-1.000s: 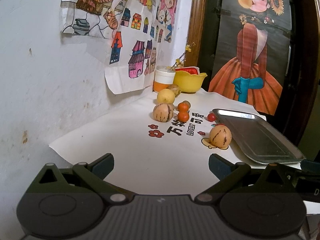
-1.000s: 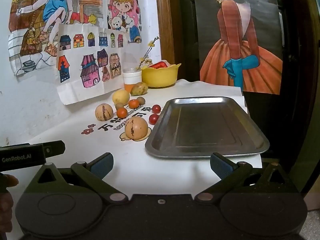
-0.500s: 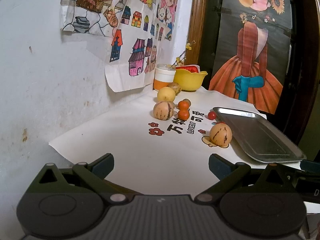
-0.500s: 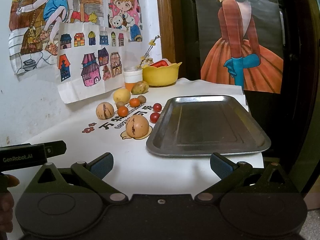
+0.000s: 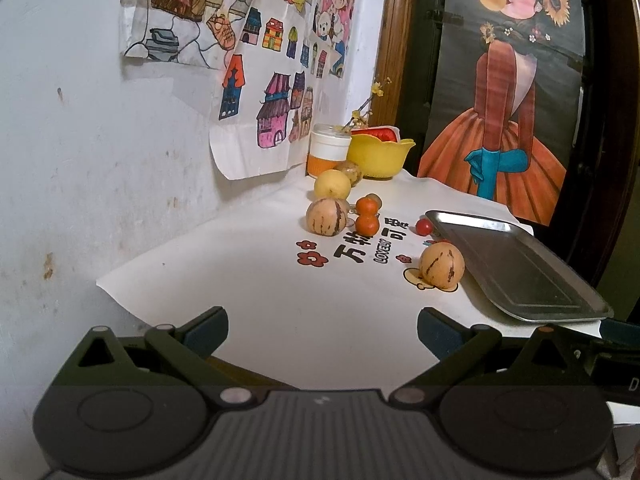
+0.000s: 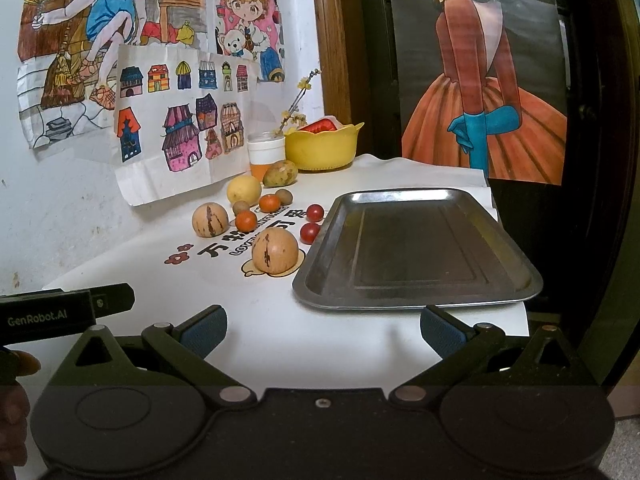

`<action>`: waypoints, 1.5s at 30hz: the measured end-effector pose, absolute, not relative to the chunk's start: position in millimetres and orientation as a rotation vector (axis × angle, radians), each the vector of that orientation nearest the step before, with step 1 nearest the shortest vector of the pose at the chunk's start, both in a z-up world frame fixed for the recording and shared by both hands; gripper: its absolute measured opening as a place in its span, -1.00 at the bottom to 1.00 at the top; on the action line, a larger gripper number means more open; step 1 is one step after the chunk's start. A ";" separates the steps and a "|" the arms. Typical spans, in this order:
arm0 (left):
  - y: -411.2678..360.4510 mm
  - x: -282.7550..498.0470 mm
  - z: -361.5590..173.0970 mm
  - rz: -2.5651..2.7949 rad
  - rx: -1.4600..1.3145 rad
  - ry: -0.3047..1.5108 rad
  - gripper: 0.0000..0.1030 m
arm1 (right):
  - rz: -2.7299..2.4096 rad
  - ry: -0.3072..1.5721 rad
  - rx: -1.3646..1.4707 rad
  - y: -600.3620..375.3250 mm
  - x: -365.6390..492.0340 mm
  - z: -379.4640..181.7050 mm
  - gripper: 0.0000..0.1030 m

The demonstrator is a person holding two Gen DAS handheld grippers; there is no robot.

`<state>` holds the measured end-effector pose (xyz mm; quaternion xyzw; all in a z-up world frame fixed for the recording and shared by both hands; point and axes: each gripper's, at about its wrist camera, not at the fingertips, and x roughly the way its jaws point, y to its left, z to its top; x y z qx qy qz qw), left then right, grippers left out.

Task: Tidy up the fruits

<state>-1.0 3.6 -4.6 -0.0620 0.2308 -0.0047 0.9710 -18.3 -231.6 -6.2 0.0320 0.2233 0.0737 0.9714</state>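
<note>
Left gripper [image 5: 322,326] hangs wide open, nothing in it, short of the fruit. Left of the tray [image 6: 516,280], loose on the table: two striped melons [image 6: 275,251], a lemon [image 6: 244,189], small oranges [image 6: 245,221], cherry tomatoes [image 6: 310,232] nearest the rim. Tray's bare. Right gripper [image 6: 323,328], jaws spread too, empty. Those melons look smooth, firm, likely to roll, so pinch across the widest part; tomatoes are soft, go gently.

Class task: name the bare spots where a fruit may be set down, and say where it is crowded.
The metal tray is bare throughout. The white cloth is free between the grippers and the nearest striped fruit. It is crowded between the tray's left rim and the wall, back to the yellow bowl.
</note>
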 end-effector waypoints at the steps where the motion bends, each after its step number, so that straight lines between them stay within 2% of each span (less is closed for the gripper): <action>1: 3.5 -1.0 -4.5 -0.010 -0.125 0.466 0.99 | 0.149 0.452 0.065 -231.1 -18.6 -6.5 0.99; 25: 1.7 3.8 -5.8 -0.001 -0.127 0.519 0.99 | 0.169 0.466 0.072 -230.1 -19.0 -12.4 0.99; 35: 6.8 26.6 8.2 0.040 -0.087 0.537 0.99 | 0.258 0.417 0.015 -226.4 -11.4 1.1 0.99; 45: 10.2 62.3 10.2 -0.014 -0.065 0.555 0.99 | 0.347 0.445 -0.012 -229.1 19.9 12.1 0.99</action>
